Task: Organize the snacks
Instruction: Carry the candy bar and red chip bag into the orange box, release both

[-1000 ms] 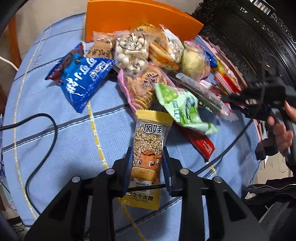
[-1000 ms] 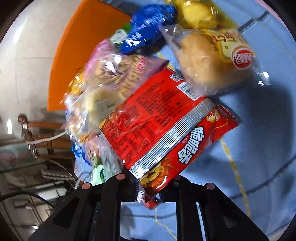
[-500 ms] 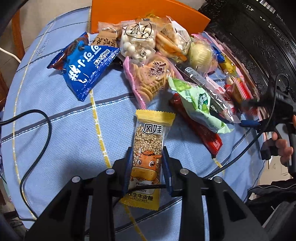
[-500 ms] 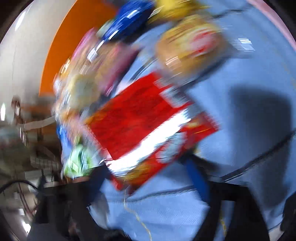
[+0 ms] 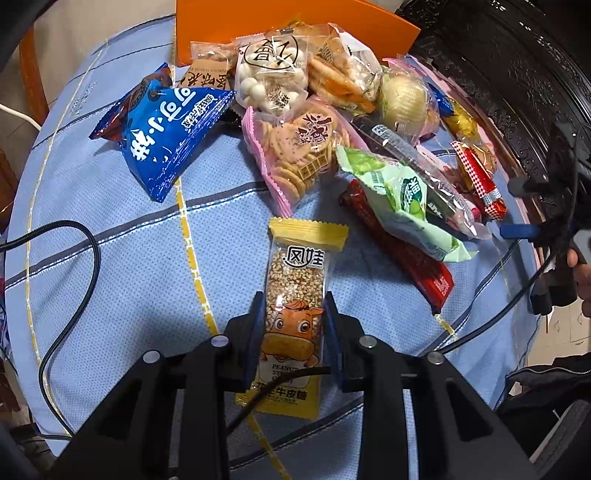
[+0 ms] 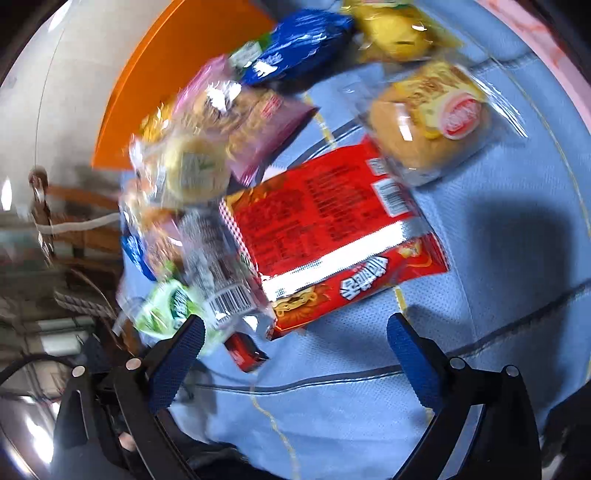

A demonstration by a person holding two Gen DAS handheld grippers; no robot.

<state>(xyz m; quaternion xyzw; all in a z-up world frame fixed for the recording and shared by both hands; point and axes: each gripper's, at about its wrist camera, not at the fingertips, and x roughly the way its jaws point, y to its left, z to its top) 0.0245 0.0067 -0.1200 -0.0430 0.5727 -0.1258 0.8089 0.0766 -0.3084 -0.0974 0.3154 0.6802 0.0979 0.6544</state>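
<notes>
My left gripper (image 5: 293, 315) is shut on a yellow peanut candy bar (image 5: 297, 291) with a cartoon cow, held low over the blue tablecloth (image 5: 110, 266). A pile of snack packs lies beyond it: a blue pack (image 5: 170, 136), a pink cracker bag (image 5: 299, 151), a green pack (image 5: 402, 192) and a long dark red bar (image 5: 402, 251). My right gripper (image 6: 295, 334) is open and empty. A red noodle snack pack (image 6: 332, 236) lies on the cloth just ahead of its fingers. The right gripper also shows at the right edge of the left wrist view (image 5: 524, 210).
An orange board (image 5: 288, 26) stands at the table's far edge. A dark carved chair (image 5: 517, 74) is at the right. A black cable (image 5: 74, 280) loops over the cloth at left. A wrapped bun (image 6: 432, 122) and a blue pack (image 6: 303, 44) lie beyond the red pack.
My right gripper has opened and let go of the red noodle pack, which now lies on the cloth. My left gripper still holds the peanut bar and has shifted slightly.
</notes>
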